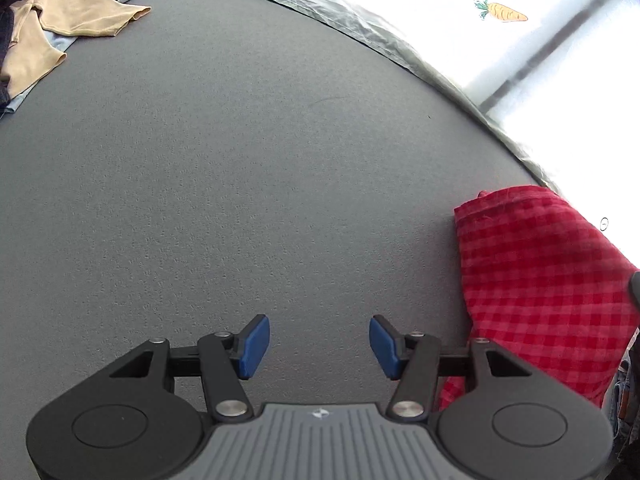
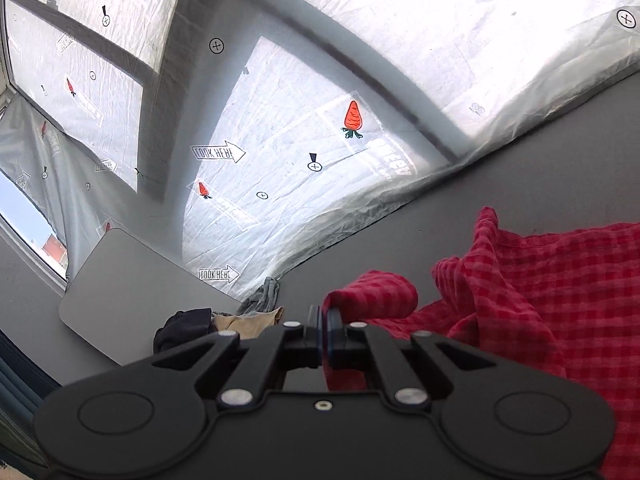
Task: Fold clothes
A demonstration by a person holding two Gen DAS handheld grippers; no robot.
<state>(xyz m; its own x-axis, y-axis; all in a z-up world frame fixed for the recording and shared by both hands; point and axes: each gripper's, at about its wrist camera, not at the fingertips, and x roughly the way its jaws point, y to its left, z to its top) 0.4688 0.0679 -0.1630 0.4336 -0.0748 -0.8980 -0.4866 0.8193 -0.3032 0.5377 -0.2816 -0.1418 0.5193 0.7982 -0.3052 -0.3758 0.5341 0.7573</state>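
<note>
Pinching a bunched bit of the red cloth [image 2: 540, 288], the right gripper [image 2: 324, 326] lifts it off the gray surface [image 1: 260, 160] to fold, while the left gripper [image 1: 319, 346] waits wide open beside it.

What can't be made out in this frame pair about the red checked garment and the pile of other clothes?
- Red checked garment: left wrist view cuts it off at the right edge; its type and full shape are unknown.
- Right gripper: its own body hides the cloth below the pinched fold.
- Tan garment: cut off at the frame's left edge.
- Dark garment: small, partly behind the gripper.
- Left gripper: open, over bare gray surface.
</note>
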